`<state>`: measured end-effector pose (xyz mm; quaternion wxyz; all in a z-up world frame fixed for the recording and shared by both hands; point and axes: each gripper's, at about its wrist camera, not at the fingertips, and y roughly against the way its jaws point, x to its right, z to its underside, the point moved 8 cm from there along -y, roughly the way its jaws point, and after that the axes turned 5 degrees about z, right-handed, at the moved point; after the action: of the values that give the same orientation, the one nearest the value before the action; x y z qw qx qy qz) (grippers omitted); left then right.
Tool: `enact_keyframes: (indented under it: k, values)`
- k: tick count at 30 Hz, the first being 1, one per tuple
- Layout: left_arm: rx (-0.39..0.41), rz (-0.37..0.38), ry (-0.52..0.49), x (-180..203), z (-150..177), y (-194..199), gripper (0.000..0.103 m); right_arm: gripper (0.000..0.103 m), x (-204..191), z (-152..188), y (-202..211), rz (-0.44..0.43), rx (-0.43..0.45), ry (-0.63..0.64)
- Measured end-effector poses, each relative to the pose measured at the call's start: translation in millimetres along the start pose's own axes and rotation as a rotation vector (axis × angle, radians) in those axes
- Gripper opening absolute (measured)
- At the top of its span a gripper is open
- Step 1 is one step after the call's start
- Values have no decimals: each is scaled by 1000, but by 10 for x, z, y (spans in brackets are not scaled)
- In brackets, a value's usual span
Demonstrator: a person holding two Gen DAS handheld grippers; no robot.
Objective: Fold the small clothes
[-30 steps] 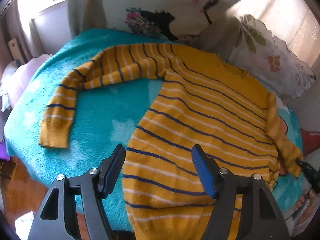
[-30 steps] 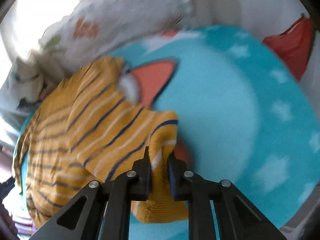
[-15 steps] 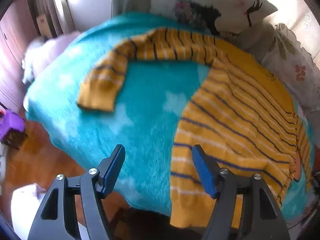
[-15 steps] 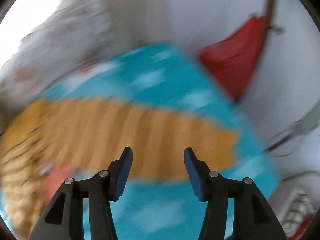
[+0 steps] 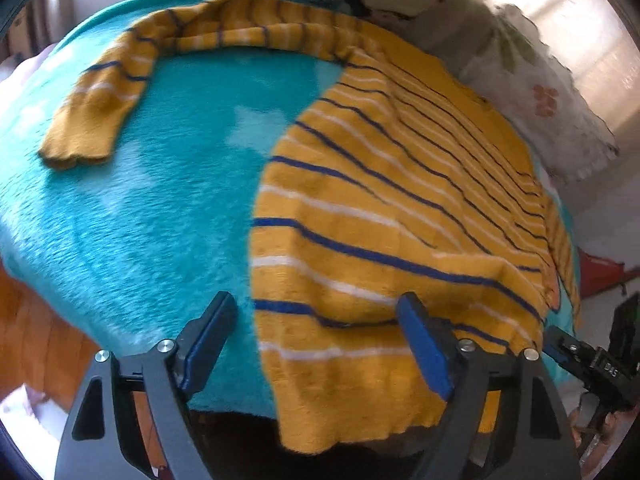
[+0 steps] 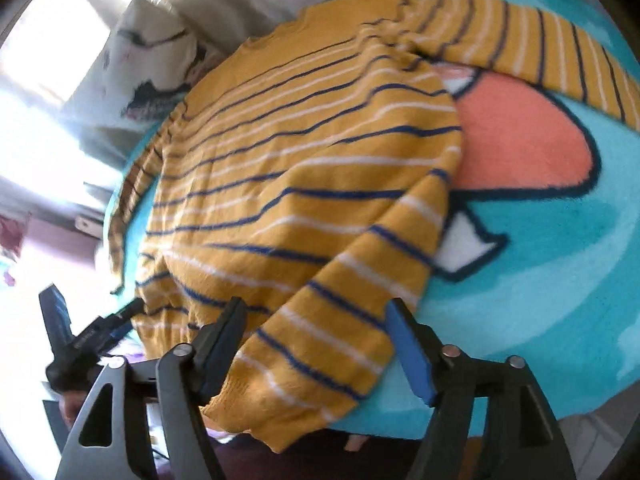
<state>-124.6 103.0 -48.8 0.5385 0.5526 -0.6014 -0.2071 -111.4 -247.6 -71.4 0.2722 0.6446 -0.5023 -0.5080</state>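
Observation:
A mustard-yellow sweater [image 5: 384, 184] with navy and white stripes lies flat on a teal blanket [image 5: 152, 208]. Its left sleeve [image 5: 132, 64] stretches out and bends toward the blanket's left edge. In the right wrist view the sweater [image 6: 288, 168] has its right sleeve [image 6: 532, 44] spread away to the right. My left gripper [image 5: 320, 340] is open, its jaws astride the hem's left corner. My right gripper [image 6: 316, 340] is open, its jaws astride the hem's right corner [image 6: 320, 364]. The right gripper also shows in the left wrist view [image 5: 588, 364].
Printed pillows [image 5: 552, 92] lie behind the sweater. The blanket carries an orange and white cartoon figure [image 6: 516, 140]. Wooden floor [image 5: 36, 340] shows below the bed's front edge. A red object [image 5: 600, 272] sits at the far right.
My right gripper let go of the right sleeve, opened and swung back to the hem's right corner. My left gripper moved down and closer to the hem's left corner.

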Motion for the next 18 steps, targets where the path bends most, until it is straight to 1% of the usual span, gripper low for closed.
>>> enact_keyframes:
  k: [1, 2, 4, 5, 6, 7, 8, 9, 11, 13, 14, 15, 16, 17, 18]
  values:
    - [-10, 2, -19, 44, 4, -17, 82, 79, -44, -17, -92, 24, -7, 10]
    - [-28, 4, -44, 98, 18, -43, 79, 79, -100, 15, -144, 40, -17, 15]
    - [-64, -35, -110, 163, 33, -57, 41, 80, -146, 63, -252, 92, -35, 21]
    - [-97, -58, -143, 169, 34, -67, 10, 76, -157, 86, -252, 132, -21, 31]
    - [-113, -41, -136, 163, 24, -62, 11, 51, -175, 84, -254, 156, -14, 41]
    - [-126, -19, -116, 130, 6, -29, 11, 22, -189, 73, -260, 193, -10, 56]
    - [-138, -8, -109, 101, -2, 10, 11, 20, -169, 64, -245, 221, -10, 60]
    - [-148, -1, -104, 77, -5, 47, 11, 16, -137, 55, -224, 218, -9, 45]
    - [-182, 21, -91, 19, 46, 136, 11, 13, 6, 105, -98, 189, -15, -16]
    - [-213, 24, -97, -20, 148, 200, 10, 10, 126, 205, 39, 196, -21, -45]
    - [-229, 11, -109, -38, 224, 211, 8, 10, 203, 283, 104, 208, -29, -61]
    - [-237, 4, -120, -64, 288, 202, 8, 7, 301, 390, 172, 225, -37, -81]
    - [-241, 6, -118, -86, 333, 188, 8, 7, 420, 514, 220, 248, -53, -105]
    - [-242, 23, -99, -96, 327, 184, 8, 7, 496, 611, 224, 253, -68, -128]
    - [-236, 44, -73, -101, 293, 182, 10, 7, 587, 733, 209, 229, -87, -173]
